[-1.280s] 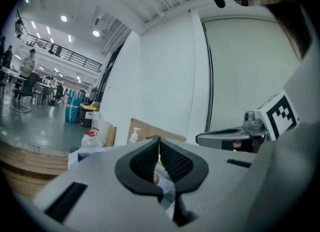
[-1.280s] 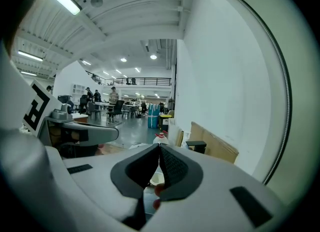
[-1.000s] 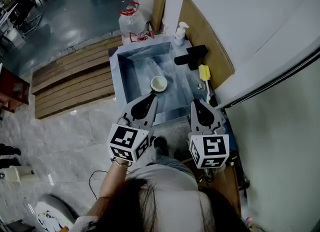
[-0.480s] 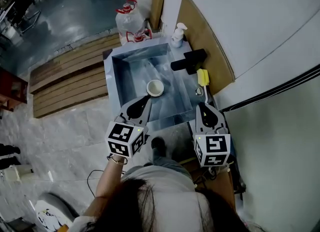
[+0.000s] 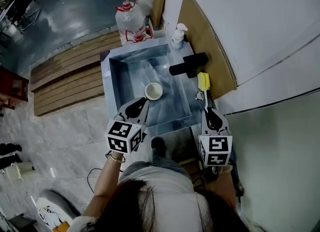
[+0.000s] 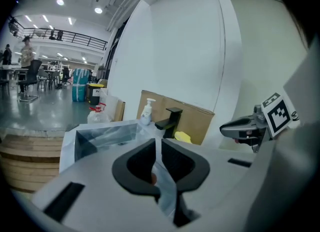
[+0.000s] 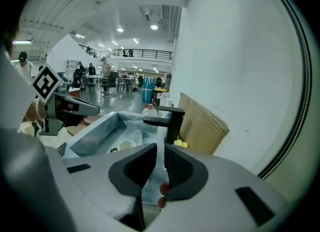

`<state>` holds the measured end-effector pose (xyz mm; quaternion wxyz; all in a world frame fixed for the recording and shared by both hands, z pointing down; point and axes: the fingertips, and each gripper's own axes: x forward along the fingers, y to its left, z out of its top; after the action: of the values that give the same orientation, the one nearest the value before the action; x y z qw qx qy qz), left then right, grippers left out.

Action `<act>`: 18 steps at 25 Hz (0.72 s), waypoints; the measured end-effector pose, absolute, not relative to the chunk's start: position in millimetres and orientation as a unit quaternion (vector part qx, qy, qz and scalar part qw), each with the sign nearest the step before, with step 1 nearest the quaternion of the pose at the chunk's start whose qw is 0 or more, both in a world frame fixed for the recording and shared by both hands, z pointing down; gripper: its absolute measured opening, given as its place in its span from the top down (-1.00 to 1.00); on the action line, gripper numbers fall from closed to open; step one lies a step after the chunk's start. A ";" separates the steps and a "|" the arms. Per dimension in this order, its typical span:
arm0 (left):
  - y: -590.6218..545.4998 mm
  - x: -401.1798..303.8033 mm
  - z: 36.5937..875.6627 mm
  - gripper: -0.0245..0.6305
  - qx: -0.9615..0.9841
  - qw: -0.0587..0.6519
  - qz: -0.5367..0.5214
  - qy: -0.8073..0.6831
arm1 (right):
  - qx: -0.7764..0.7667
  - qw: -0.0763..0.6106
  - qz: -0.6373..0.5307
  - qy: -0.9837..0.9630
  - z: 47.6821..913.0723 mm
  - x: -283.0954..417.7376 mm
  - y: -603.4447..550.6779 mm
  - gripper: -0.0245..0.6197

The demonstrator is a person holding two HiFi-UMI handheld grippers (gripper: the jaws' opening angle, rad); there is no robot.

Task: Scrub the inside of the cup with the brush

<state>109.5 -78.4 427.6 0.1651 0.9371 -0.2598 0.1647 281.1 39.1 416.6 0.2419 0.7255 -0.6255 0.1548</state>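
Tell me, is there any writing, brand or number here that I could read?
No readable words or numbers anywhere.
Left cube, right cube: black-and-white square patterns, no letters.
Soap bottle: any print too small to read.
Jug: any print too blurred to read.

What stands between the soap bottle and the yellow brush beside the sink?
The black tap stands between the soap bottle and the brush; the head view shows it.

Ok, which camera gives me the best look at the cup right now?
The head view: the cup sits upright in the sink, mouth facing the camera. The right gripper view shows it small and side-on; the left gripper view doesn't show it.
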 end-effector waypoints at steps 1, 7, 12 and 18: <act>-79.9 110.4 432.3 0.83 0.936 0.166 0.170 -0.261 | 0.725 0.245 0.157 -0.624 420.0 284.6 38.9 0.76; -86.4 115.6 459.0 0.75 0.926 0.174 0.200 -0.268 | 0.724 0.258 0.176 -0.615 441.9 302.6 37.4 0.66; -90.8 116.0 481.2 0.68 0.918 0.179 0.222 -0.275 | 0.723 0.280 0.187 -0.603 463.2 313.8 37.0 0.60; -94.5 114.7 501.5 0.62 0.911 0.177 0.248 -0.278 | 0.721 0.306 0.201 -0.588 491.1 322.2 39.0 0.57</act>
<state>114.7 -94.5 501.5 0.1767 0.9113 -0.2776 0.2475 322.2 39.0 491.1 0.3058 0.7211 -0.5885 0.2007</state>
